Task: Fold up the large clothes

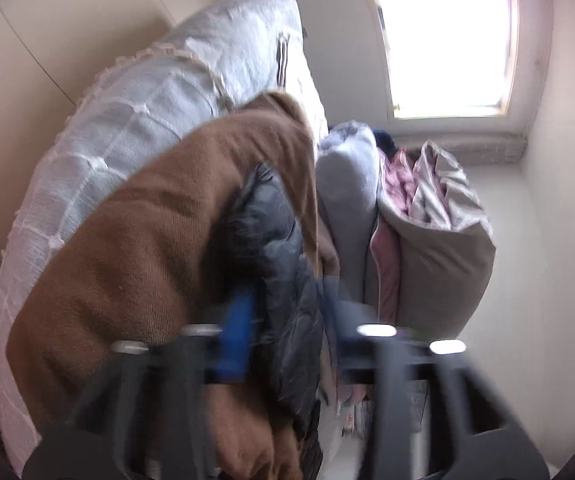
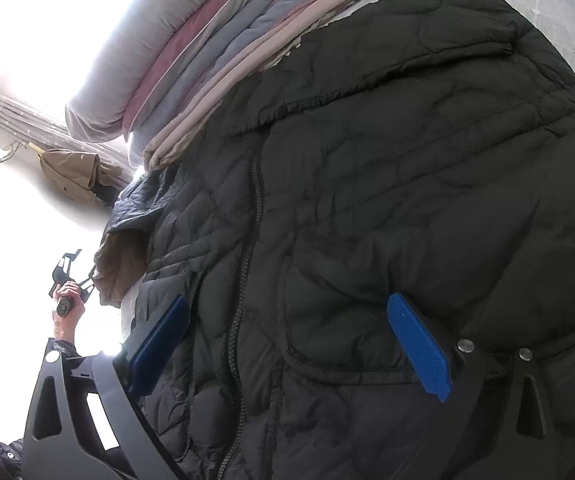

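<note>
Bright window (image 1: pixel 447 48) blowing out the back of the room, pale walls, and a bed under a white textured bedspread (image 1: pixel 127 128) carrying everything. Stack of folded bedding (image 2: pixel 223 52), pink, grey and blue layers, sits at the far end just beside the jacket's collar. A tan coat (image 2: pixel 75 176) hangs in the bkgd near the curtain.

On to the work: black quilted jacket (image 2: pixel 387 200) lies spread on the bed, zipper running down the front, collar toward the bedding. Looks like early days; no clear fold made yet, body mostly flat, so sleeves and body folds are prob. all left to do. A brown garment (image 1: pixel 147 248) is bunched next to it in the left wrist view, apparently not folded either.

Right gripper (image 2: pixel 295 344) is wide open, blue pads apart, resting over the jacket's lower front w/ nothing pinched between them. Left gripper (image 1: pixel 287 320): view is smeared w/ motion blur, dark puffy fabric sits between its fingers, and in the right wrist view it's out at the jacket's far edge in the person's hand (image 2: pixel 67 308). Can't tell if it's clamped on the cloth or just passing over it.
</note>
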